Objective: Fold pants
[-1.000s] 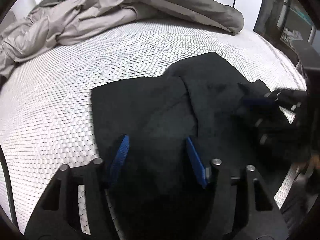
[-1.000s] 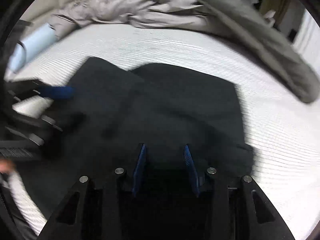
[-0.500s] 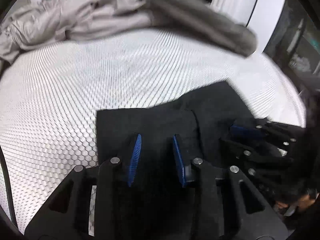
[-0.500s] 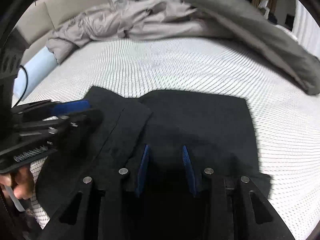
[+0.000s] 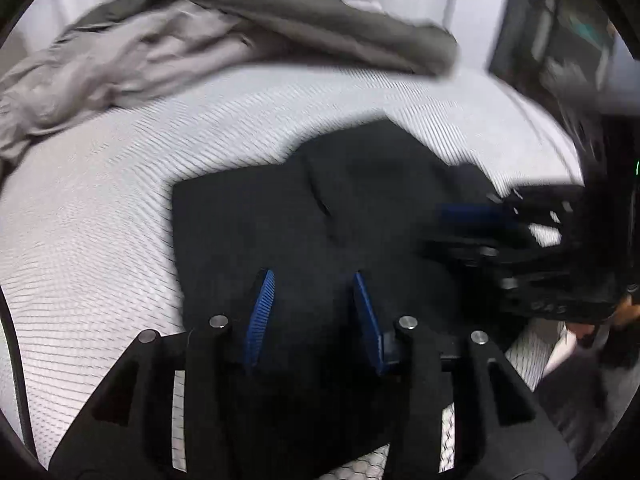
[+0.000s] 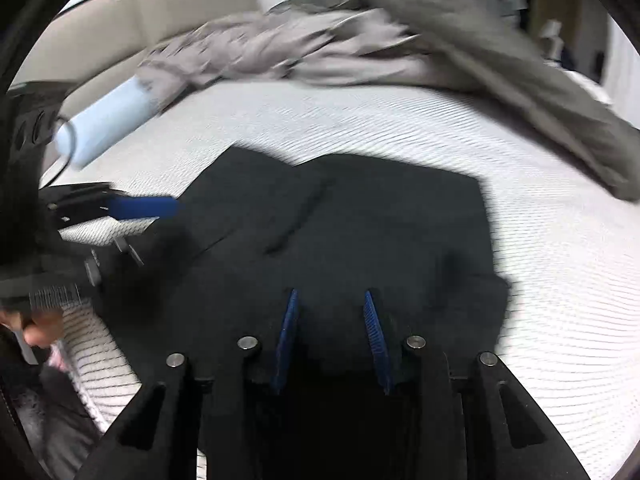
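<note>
Grey bedding (image 5: 248,36) heaped on white mattress (image 5: 100,200); blue roll (image 6: 106,122)

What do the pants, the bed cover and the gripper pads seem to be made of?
Pants: soft matte black cloth, lying limp and creased. Bed cover: white mesh-like textile with a honeycomb pattern. Pads: blue, ridged, probably rubber or plastic.

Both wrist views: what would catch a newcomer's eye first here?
The black pants stand out first, a dark folded slab in the middle of the white mesh mattress. Next come the blue-padded fingers of the right gripper and left gripper, both open over the near edge of the cloth. A crumpled grey duvet is heaped along the far side.
</note>
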Motion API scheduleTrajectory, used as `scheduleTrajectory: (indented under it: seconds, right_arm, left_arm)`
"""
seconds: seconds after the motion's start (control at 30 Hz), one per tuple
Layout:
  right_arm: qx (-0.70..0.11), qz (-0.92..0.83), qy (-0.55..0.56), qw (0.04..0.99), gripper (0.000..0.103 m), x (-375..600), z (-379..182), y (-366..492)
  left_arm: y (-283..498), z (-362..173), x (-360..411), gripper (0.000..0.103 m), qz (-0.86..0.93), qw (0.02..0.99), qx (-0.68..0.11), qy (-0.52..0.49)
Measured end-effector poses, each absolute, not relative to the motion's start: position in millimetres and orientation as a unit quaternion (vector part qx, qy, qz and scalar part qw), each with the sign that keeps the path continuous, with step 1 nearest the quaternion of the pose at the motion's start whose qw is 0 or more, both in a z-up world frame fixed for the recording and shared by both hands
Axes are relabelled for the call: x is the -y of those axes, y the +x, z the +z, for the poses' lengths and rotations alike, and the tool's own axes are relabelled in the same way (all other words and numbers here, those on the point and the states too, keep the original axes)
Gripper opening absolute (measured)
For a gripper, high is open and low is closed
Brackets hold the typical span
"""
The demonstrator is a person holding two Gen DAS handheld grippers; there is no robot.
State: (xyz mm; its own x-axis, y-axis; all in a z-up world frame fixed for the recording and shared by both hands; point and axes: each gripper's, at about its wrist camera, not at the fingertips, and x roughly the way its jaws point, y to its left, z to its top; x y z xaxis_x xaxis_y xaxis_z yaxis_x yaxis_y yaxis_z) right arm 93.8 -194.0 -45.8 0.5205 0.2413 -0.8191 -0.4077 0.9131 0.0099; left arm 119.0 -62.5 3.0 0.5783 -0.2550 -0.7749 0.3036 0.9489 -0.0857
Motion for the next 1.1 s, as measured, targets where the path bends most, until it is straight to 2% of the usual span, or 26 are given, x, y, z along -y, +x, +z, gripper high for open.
scheduleTrajectory:
  seconds: [0.1, 0.2, 0.43, 0.6, 0.67, 0.77, 0.9, 1.1]
  right_arm:
    - [-0.475, 0.189, -0.120, 0.851, 0.034, 187.8, -68.9, 96.5]
    - [-0.465, 0.163, -0.128, 0.861, 0.034, 219.0, -61.8, 84.9]
    - [-0.393, 0.190, 0.052, 0.898, 0.035, 308.3, -18.1, 43.2]
    - [-0.437, 0.209, 0.192, 0.854, 0.036, 341.9, -37.9, 69.7]
    - [-0.446, 0.214, 0.200, 0.846, 0.036, 340.8, -45.8, 77.3]
    - [-0.452, 0.210, 0.185, 0.847, 0.035, 335.1, -43.8, 89.1]
    - [-0.424, 0.246, 0.199, 0.848, 0.035, 333.8, -28.6, 84.9]
    - [-0.437, 0.258, 0.236, 0.829, 0.035, 335.3, -38.3, 101.8]
  left_arm:
    - [112.3, -12.1, 65.7, 0.039, -0.163, 0.885, -0.432, 0.056]
    - [102.3, -7.9, 50.3, 0.044, -0.163, 0.884, -0.436, 0.044]
    - [83.6, 16.3, 30.2, 0.046, -0.166, 0.899, -0.405, 0.000]
    - [92.3, 8.5, 50.8, 0.048, -0.170, 0.895, -0.412, -0.024]
    - [91.2, 3.5, 68.6, 0.048, -0.186, 0.889, -0.419, -0.009]
    - [86.8, -3.4, 95.5, 0.055, -0.197, 0.886, -0.419, 0.024]
    - [79.3, -7.1, 110.3, 0.059, -0.206, 0.885, -0.415, 0.058]
    - [87.6, -10.6, 116.7, 0.060, -0.210, 0.885, -0.415, 0.030]
